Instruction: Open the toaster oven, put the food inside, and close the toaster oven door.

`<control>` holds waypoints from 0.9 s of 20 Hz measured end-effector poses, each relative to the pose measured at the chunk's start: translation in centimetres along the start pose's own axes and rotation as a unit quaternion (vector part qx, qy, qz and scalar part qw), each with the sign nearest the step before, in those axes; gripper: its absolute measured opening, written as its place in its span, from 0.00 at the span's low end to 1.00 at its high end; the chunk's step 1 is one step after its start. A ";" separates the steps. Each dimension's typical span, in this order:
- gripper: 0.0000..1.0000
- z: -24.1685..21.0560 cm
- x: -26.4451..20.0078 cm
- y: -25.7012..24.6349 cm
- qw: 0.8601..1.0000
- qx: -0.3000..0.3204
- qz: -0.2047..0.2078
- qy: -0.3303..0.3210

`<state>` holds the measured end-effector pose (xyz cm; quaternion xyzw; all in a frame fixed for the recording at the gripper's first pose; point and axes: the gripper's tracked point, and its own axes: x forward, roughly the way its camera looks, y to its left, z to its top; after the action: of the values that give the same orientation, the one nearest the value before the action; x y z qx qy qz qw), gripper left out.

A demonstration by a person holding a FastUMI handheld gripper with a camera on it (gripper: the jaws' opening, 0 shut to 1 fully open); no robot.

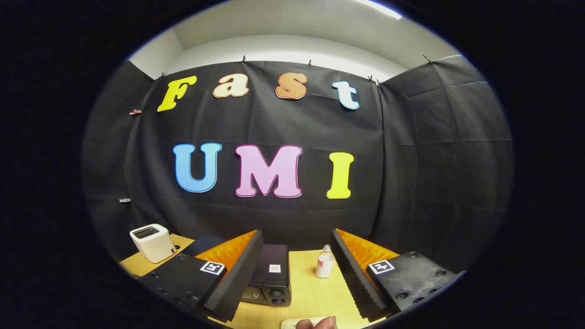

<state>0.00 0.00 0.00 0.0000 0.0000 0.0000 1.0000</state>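
Two tongs fingers spread (nothing between), toaster oven ahead, bottle beside.

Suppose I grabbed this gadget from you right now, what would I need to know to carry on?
Gripper: open, fingers spread wide, holding nothing.
Toaster oven: black, on the wooden table, between the fingers nearer the left one; door looks shut.
Small bottle stands upright beside it, just inside the right finger.
White box sits far left.
A pale item lies nearest, under a fingertip; possibly the food, hard to tell.
Done: nothing. Left: open, load, close.
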 end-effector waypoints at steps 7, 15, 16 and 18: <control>0.97 0.2 -0.4 0.0 1.000 0.004 0.000 -0.002; 0.97 0.1 -0.8 0.2 1.000 0.004 -0.001 -0.003; 0.97 0.0 -0.9 0.2 1.000 0.005 -0.001 -0.002; 0.97 -0.1 -1.1 0.3 1.000 0.006 0.000 -0.002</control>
<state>-1.08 0.33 -0.08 0.0058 -0.0024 -0.0003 1.0000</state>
